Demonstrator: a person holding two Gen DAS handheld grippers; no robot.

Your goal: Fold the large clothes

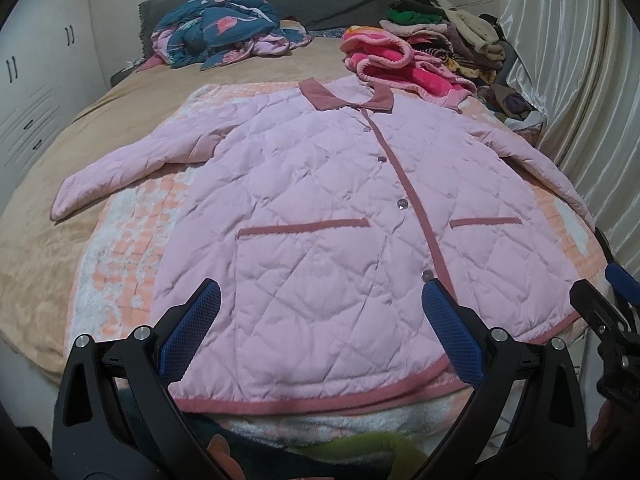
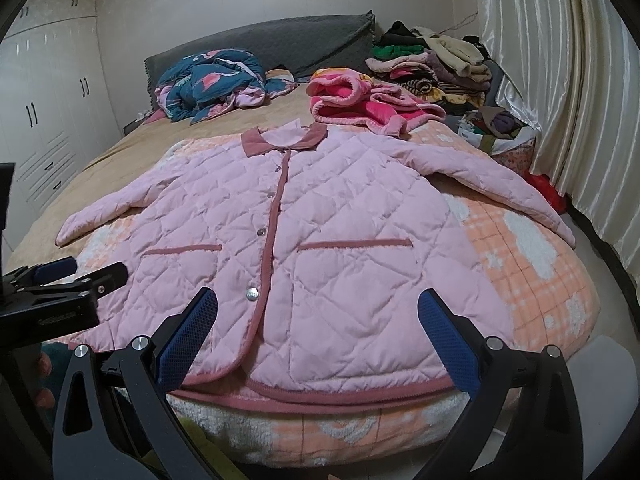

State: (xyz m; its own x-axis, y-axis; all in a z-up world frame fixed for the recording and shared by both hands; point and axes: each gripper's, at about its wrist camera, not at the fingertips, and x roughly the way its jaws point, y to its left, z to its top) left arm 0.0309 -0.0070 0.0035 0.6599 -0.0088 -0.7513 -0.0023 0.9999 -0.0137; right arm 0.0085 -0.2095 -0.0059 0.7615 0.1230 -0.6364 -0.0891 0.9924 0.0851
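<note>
The padded jacket is likely springing back from any fold, and a pinch at the hem may be catching the blanket beneath. It is lying flat on the bed, front up, collar far. Both grippers, left and right, are hovering wide open above its near hem, holding nothing.

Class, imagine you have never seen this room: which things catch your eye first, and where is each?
First, the pink quilted jacket, spread flat and buttoned on the bed, sleeves out to both sides. Behind it a bright pink fleece bundle lies beside a stack of folded clothes by the curtain. Nearest the cameras, the left gripper and right gripper hang open over the jacket's hem.
</note>
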